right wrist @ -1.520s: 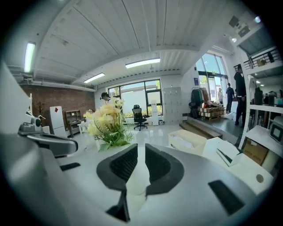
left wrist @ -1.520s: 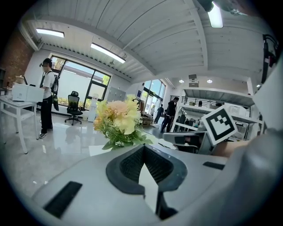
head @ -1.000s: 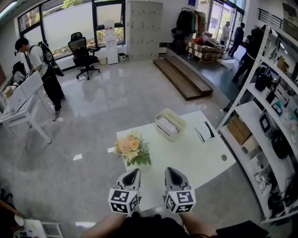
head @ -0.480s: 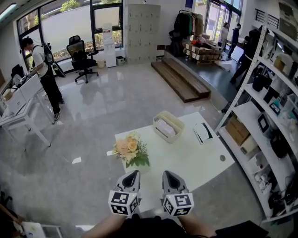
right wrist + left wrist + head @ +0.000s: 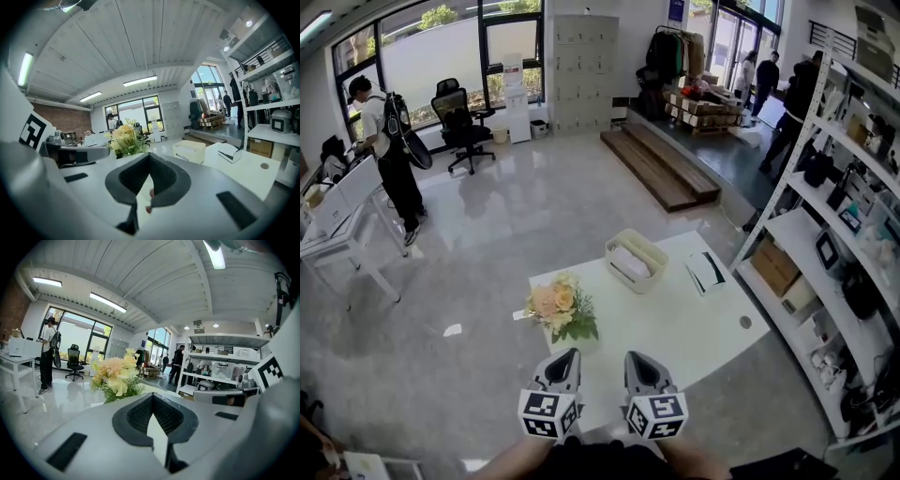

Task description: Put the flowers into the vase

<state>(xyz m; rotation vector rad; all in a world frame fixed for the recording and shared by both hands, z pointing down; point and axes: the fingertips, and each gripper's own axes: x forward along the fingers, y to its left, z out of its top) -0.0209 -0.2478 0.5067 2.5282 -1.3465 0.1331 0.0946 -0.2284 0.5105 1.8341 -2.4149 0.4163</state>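
- I am holding the left gripper [image 5: 566, 359] and the right gripper [image 5: 635, 361] side by side at the lower centre of the head view. Both are over the near edge of the table [image 5: 684, 323].
- Both grippers are pointing up-frame, away from me, close to level with the noses dipping slightly. The marker cubes are facing me.
- The left gripper [image 5: 152, 395] is showing its jaws pressed together at the tips, with nothing between them.
- The right gripper [image 5: 149, 154] is likewise pressed together and pinching nothing.
- The flowers [image 5: 559, 306] are standing on the left part of the table, just up-frame and slightly left of the left gripper, near it but apart.
- The left gripper is the nearer one. The right gripper is sitting further to the right, with the flowers [image 5: 124, 137] appearing left of centre in its view.
- The bunch is standing upright, blooms on top, so its long axis is running vertically. In the left gripper view the flowers [image 5: 115, 376] are rising directly above the jaw tips.
- No vase is showing in any view. Foliage is covering the base of the bunch from above, and the gripper bodies are blocking it from the side.
- An upright bunch fits flowers already seated in a vase, but I cannot confirm this.
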